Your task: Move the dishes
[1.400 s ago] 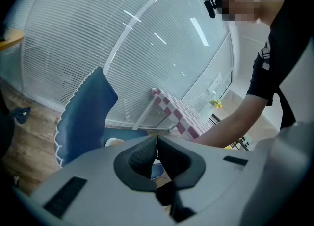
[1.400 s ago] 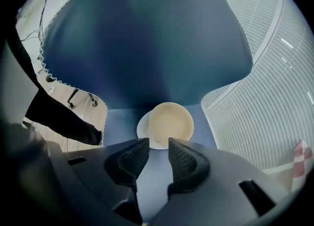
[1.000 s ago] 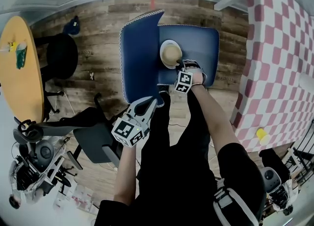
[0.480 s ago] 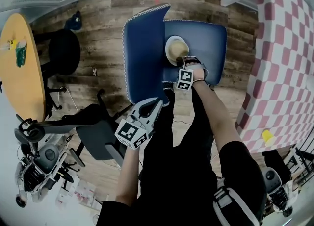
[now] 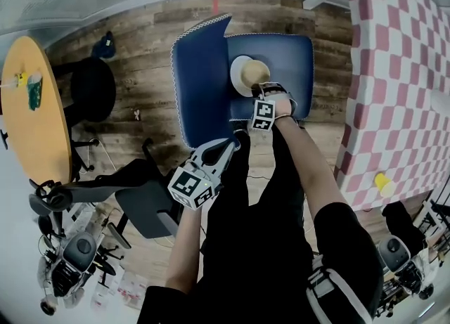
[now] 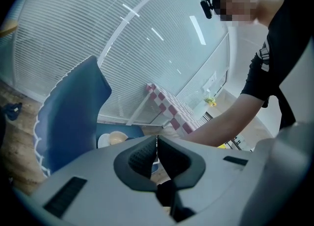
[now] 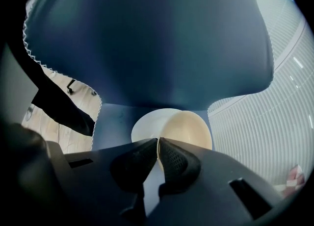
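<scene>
1. Left gripper: held low on the person's left, beside the dark-clad legs. The jaws are pressed together and nothing is gripped between them.

2. Right gripper: carried at the end of the outstretched right arm and pointed steeply down over the near edge of the seat. The jaws have just been closing and are clenched on the bowl. Its thin near rim is seen pinched between the pads.

3. Bowl: cream and round, grasped by its rim. It is placed over the right part of the plate as seen in the head view. Whether it is lifted clear of the plate cannot be told.

4. Plate: white, laid on the blue seat at its left part, just beside the back.

5. Chair: blue, and the back is edged with white zigzag stitching. In the head view the back is seen left of the seat.

6. Floor: wood planks, seen around the chair.

7. Checked table: covered in red and white squares, at the right, well apart from the chair. A small yellow thing is set on it.

8. Round table: yellow, at the far left. A green cup is set on it.
</scene>
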`<state>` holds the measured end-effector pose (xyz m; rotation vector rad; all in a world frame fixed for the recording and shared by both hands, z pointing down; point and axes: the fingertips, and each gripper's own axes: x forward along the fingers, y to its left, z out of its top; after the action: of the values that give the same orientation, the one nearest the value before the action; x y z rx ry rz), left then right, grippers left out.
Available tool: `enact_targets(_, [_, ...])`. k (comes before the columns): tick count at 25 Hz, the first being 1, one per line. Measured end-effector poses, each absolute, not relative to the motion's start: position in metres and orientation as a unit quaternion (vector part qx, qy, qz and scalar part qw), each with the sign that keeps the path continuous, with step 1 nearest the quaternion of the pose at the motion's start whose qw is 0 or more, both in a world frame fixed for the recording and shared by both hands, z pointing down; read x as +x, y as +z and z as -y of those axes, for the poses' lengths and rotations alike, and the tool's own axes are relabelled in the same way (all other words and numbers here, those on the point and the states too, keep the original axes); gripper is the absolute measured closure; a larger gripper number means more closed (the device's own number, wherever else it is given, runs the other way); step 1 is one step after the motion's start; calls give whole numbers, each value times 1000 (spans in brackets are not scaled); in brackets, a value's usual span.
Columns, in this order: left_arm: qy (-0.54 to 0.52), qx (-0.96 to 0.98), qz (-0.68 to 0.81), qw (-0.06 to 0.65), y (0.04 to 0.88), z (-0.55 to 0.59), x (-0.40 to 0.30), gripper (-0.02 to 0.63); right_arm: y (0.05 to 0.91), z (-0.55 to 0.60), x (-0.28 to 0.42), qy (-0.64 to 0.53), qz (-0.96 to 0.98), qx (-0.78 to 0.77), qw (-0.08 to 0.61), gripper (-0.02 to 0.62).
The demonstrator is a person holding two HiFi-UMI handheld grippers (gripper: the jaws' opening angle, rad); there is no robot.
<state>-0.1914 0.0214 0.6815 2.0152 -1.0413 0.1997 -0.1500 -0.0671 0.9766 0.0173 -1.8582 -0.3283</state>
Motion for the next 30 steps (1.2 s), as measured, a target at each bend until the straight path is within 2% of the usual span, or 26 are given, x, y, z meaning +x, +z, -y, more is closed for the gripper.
enact_targets(7, [108,831,365,406,654,-27,-164,581,923,76,-112,-138,787,44,600,566])
enact_targets(19, [100,872,325,353,566,-15,-138,581,828,72,-43,-109,767,128,620,566])
enact_targets(30, [104,888,288,342,538,-20,-113,581,767,50,9,-110,752,151,633,566])
